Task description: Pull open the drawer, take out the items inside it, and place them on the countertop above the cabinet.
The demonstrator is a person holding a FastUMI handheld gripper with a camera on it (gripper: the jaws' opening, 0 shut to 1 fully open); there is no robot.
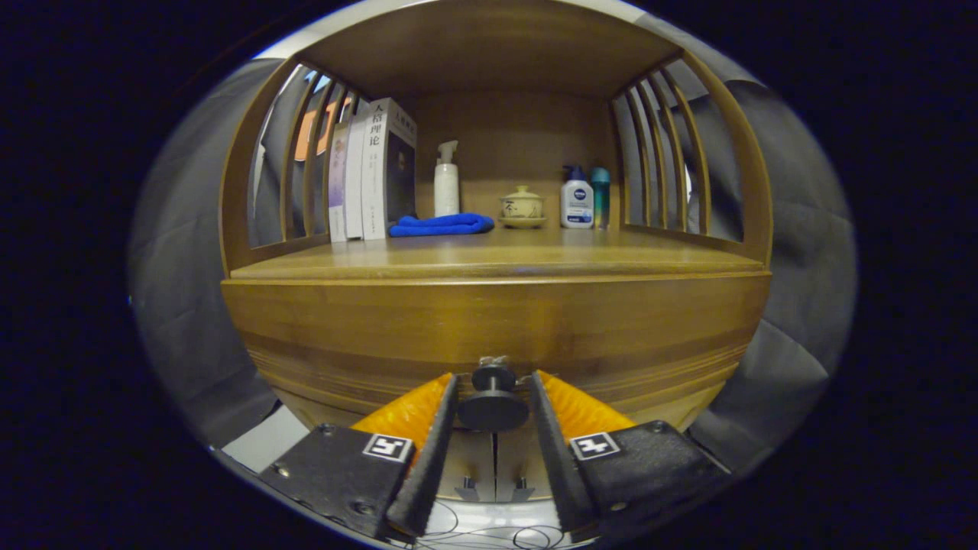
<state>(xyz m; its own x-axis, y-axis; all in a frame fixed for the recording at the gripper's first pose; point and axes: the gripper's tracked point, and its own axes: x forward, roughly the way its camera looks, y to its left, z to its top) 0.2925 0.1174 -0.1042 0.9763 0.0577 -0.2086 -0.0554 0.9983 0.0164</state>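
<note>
What we cannot make out at the drawer and on the shelf

The gripper (493,386) has its fingers to either side of the black knob (493,409), but we cannot tell whether the pads press on it or stand just clear; the knob's stem and its seat on the drawer front (489,328) are partly covered by its own disc. The drawer's contents are hidden behind that front. On the countertop (497,256), the books (374,172) partly cover one another, the teal bottle (601,195) stands half behind the white lotion bottle (577,200), and the lidded cup (523,205) is too small for detail.
</note>
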